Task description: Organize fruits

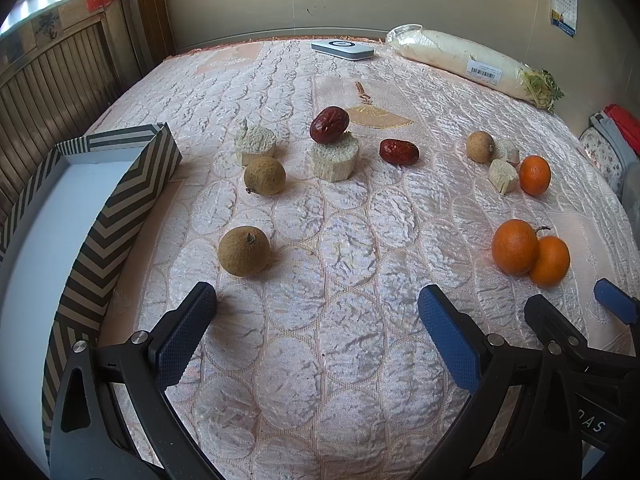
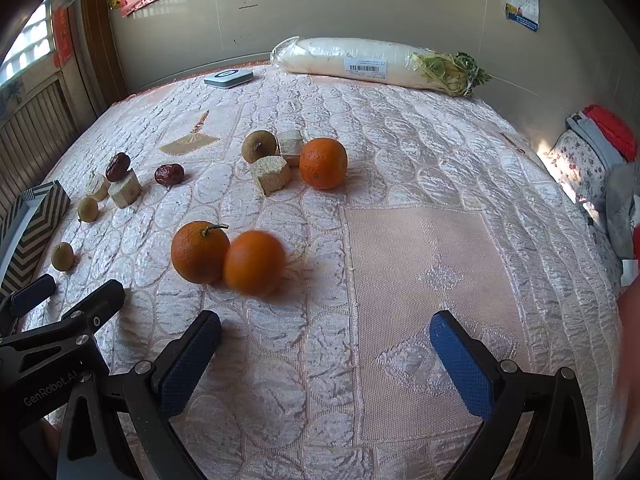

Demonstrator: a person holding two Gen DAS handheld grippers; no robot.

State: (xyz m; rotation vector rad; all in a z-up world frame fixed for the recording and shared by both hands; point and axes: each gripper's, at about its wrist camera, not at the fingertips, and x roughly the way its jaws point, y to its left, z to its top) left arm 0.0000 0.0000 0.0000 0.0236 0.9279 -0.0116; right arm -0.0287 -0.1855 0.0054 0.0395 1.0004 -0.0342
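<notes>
In the left wrist view, a striped box point(image 1: 132, 184) is seen at the left edge, on a pink quilted cloth point(image 1: 320, 240). Right of it, two brown round fruits point(image 1: 244, 251) point(image 1: 265, 175) are laid out, then a red date point(image 1: 329, 124) perched on a pale block point(image 1: 334, 158) and a second date point(image 1: 399, 152) beside it. At the right, two oranges point(image 1: 515, 247) point(image 1: 551, 261) are seen touching, with a third orange point(image 1: 534, 175) above them. The left gripper point(image 1: 316, 312) is held with its jaws wide apart and nothing between them. In the right wrist view, the right gripper point(image 2: 326, 338) is likewise spread and empty.
</notes>
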